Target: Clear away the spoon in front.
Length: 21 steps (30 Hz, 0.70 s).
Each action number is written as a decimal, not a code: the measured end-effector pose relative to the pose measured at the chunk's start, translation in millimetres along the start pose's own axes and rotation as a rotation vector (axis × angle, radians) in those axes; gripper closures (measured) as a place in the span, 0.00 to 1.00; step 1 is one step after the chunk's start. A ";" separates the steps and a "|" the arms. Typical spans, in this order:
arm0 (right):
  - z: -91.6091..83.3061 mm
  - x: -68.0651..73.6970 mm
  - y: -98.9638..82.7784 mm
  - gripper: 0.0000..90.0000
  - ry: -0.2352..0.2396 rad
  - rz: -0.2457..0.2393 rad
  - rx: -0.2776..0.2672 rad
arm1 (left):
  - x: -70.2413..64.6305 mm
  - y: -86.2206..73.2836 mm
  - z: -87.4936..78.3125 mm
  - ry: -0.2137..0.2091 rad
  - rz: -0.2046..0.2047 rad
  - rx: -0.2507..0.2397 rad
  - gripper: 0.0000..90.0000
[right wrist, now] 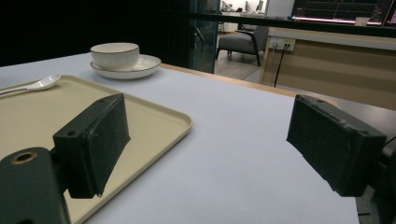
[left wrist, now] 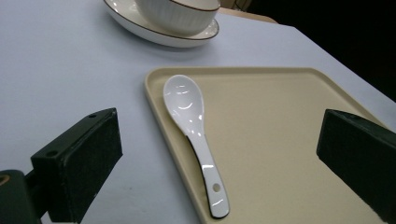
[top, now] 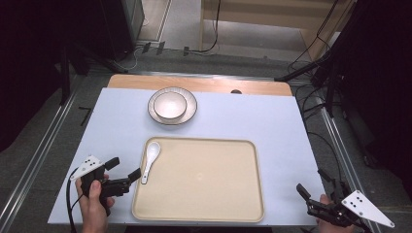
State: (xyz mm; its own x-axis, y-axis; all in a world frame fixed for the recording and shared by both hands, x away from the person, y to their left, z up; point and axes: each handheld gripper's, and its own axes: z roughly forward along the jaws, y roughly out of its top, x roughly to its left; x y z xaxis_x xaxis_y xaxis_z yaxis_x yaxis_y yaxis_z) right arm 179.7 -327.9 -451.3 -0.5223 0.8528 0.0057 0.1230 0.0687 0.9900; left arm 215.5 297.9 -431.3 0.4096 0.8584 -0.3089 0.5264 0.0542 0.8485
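High view: a white spoon [top: 150, 161] lies on the tan tray [top: 204, 204], along its left edge, with its scoop pointing to the bowl [top: 170, 105] on a plate [top: 189, 112] farther back. The left gripper [top: 122, 172] sits just beside the handle end — jaws wide apart, holding nothing. The right gripper [top: 311, 187] waits well apart, jaws wide too. I think the spoon is hard, shiny and slippery, and could chip — best pinched across its thin handle.

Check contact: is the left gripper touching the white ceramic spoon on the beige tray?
Apart. The left gripper view shows the left gripper open, its jaws standing wide on either side of the white ceramic spoon, clear gaps both sides, on the beige tray.
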 end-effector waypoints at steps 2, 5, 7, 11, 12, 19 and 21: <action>0.1 0.0 0.0 0.14 0.000 0.000 0.000 | 3.4 0.5 -4.1 -0.011 -0.004 -0.011 0.00; 0.2 -0.4 0.0 0.14 0.000 -0.003 -0.003 | 7.9 1.6 -11.0 -0.011 0.001 -0.031 0.00; 0.1 -0.5 0.0 0.14 0.000 -0.003 -0.003 | 12.0 1.9 -15.0 -0.006 0.009 -0.036 0.00; 0.1 -0.3 -0.2 0.14 0.001 0.001 -0.002 | 20.8 1.4 -22.5 0.006 0.005 -0.047 0.00; 0.2 -0.2 -0.2 0.14 0.000 0.000 -0.001 | 22.4 1.2 -24.1 0.004 0.002 -0.053 0.00; 0.6 -0.3 -0.3 0.14 0.000 -0.001 0.000 | 33.4 0.2 -35.1 0.031 0.007 -0.064 0.00; 0.7 -0.3 -0.5 0.14 0.000 0.002 0.000 | 37.7 -0.5 -38.6 0.041 0.007 -0.064 0.00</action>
State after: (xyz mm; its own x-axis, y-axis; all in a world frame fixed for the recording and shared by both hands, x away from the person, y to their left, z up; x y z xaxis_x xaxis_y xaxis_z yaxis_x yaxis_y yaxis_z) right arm 180.4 -327.9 -451.9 -0.5219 0.8530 0.0072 0.1239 0.0674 0.9900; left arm 201.9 349.9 -426.8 0.3817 0.8788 -0.2863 0.4748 0.0793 0.8765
